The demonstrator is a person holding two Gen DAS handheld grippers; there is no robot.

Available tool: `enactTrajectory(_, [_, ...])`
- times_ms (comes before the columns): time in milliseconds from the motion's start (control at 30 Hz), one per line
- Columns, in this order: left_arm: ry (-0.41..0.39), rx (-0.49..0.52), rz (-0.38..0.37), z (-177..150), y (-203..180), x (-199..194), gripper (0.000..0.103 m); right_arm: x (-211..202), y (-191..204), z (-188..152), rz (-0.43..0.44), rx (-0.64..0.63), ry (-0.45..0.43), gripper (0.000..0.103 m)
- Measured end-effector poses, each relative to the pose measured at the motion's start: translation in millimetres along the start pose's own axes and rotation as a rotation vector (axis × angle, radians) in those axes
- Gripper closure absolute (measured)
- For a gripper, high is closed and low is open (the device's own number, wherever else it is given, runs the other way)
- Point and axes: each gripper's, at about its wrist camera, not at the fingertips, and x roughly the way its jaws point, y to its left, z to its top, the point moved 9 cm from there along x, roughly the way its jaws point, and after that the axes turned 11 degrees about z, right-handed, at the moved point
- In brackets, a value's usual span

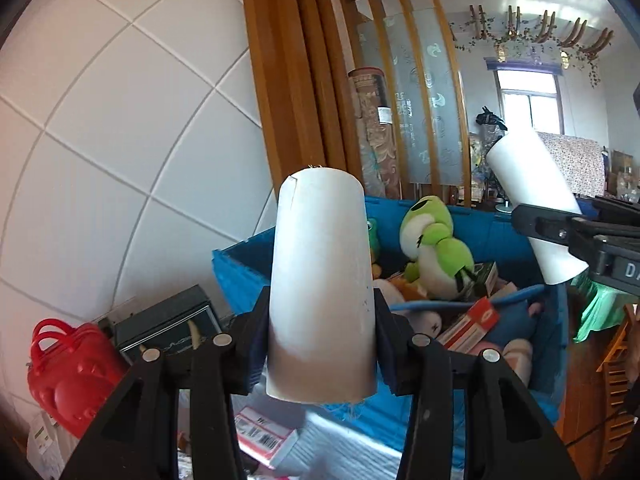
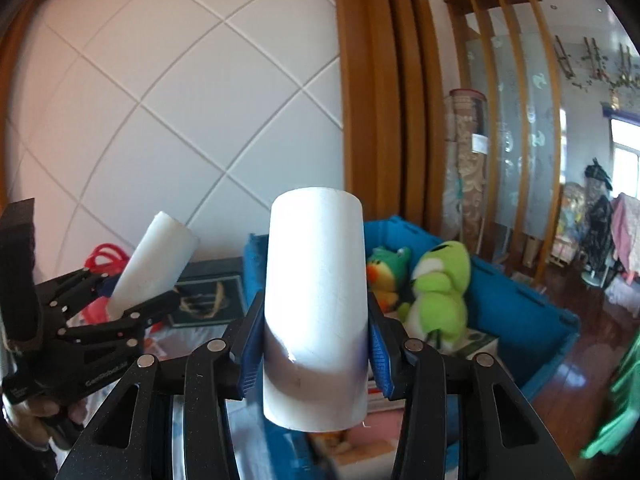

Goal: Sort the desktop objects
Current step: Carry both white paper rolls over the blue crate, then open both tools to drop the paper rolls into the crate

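White tube (image 1: 322, 280) sits upright between the pads of your left gripper (image 1: 320, 344); both blue pads press its lower sides, so the jaws are clamped on it. Its top end rises well above the fingertips and its bottom end hangs just below them. A second white tube (image 2: 316, 320) is gripped the same way in your right gripper (image 2: 316, 356), upright, pads closed on its lower half. In the left wrist view the right gripper's tube appears tilted at the right edge. Both tubes are held in the air in front of a blue crate (image 1: 240, 272). The crate holds 2 green frog plush toys (image 1: 434, 248) and some boxes. A red bag (image 1: 68, 364) is at lower left.
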Motion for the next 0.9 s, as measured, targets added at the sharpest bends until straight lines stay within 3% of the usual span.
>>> enactTrajectory(167, [0.043, 0.011, -0.029, 14.0, -49.0, 33.0, 0.058, 21.0, -83.1, 3.3, -0.032, 0.087, 0.043, 0.059])
enactTrajectory(333, [0.083, 0.036, -0.002, 22.8, -81.8, 59.0, 0.058, 35.8, -134.4, -4.3, -0.05, 0.127, 0.067, 0.058])
enactTrajectory(400, [0.086, 0.061, 0.046, 27.2, -92.3, 61.9, 0.051, 37.6, -150.6, -4.3, -0.065, 0.146, 0.067, 0.055])
enactTrajectory(433, [0.08, 0.075, 0.093, 29.2, -92.1, 62.9, 0.041, 37.1, -157.7, -3.3, -0.069, 0.149, 0.065, 0.05])
enactTrajectory(467, [0.067, 0.089, 0.142, 32.6, -90.2, 63.7, 0.031, 36.8, -162.9, -1.8, -0.069, 0.154, 0.057, 0.046])
enactTrajectory(533, [0.043, 0.08, 0.2, 38.9, -86.9, 61.2, 0.024, 33.6, -164.4, 1.0, -0.062, 0.162, 0.043, 0.037])
enactTrajectory(600, [0.045, 0.052, 0.18, 40.5, -86.1, 58.8, 0.024, 30.0, -163.8, 2.1, -0.053, 0.162, 0.03, 0.03])
enactTrajectory(700, [0.054, 0.036, 0.213, 36.9, -84.4, 57.4, 0.024, 28.0, -163.3, -1.9, -0.031, 0.17, 0.024, 0.022])
enactTrajectory(900, [0.067, 0.025, 0.271, 31.4, -80.9, 57.3, 0.024, 24.4, -154.2, -11.2, -0.019, 0.154, 0.028, 0.018])
